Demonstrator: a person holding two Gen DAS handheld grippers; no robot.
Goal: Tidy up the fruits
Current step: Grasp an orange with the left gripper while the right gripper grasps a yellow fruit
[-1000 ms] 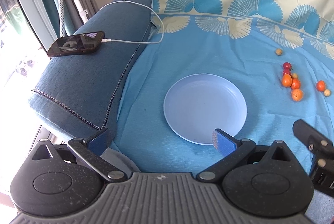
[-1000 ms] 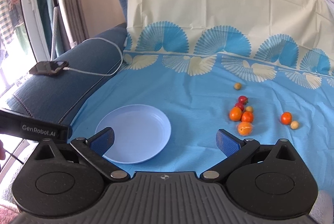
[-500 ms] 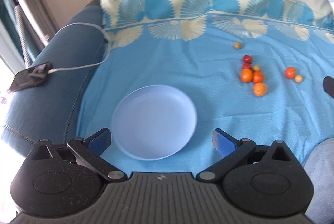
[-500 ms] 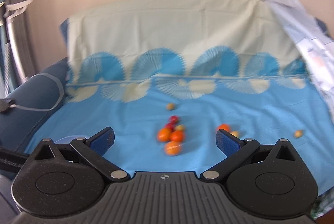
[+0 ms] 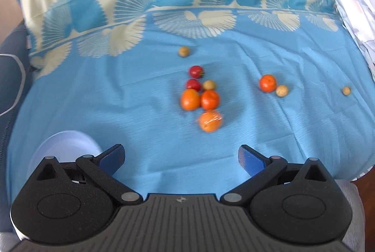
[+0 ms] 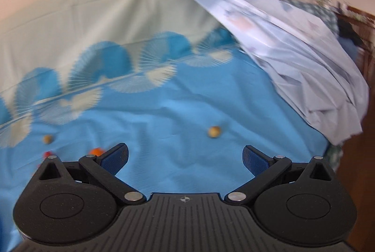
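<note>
Small fruits lie on a blue patterned cloth [image 5: 131, 97]. In the left wrist view a cluster holds two red fruits [image 5: 196, 71], a tan one [image 5: 209, 85] and three orange ones [image 5: 190, 99]; the nearest orange fruit [image 5: 210, 121] is a short way ahead of my open left gripper [image 5: 181, 155]. Another orange fruit [image 5: 267, 83] with a tan one [image 5: 281, 90] lies to the right. A pale blue plate [image 5: 65, 144] shows at lower left, partly behind the left finger. My right gripper [image 6: 185, 155] is open and empty, and a lone tan fruit [image 6: 214, 131] lies just ahead of it.
A crumpled pale blue sheet [image 6: 293, 50] is heaped on the right side of the cloth. The dark blue sofa arm [image 5: 11, 69] with a white cable borders the left. Single tan fruits lie at the back [image 5: 184, 51] and far right [image 5: 346, 90].
Both grippers have swung to the right. The left view went from the plate and phone to the fruit cluster; the right view went from the cluster to the lone tan fruit and the sheet.
</note>
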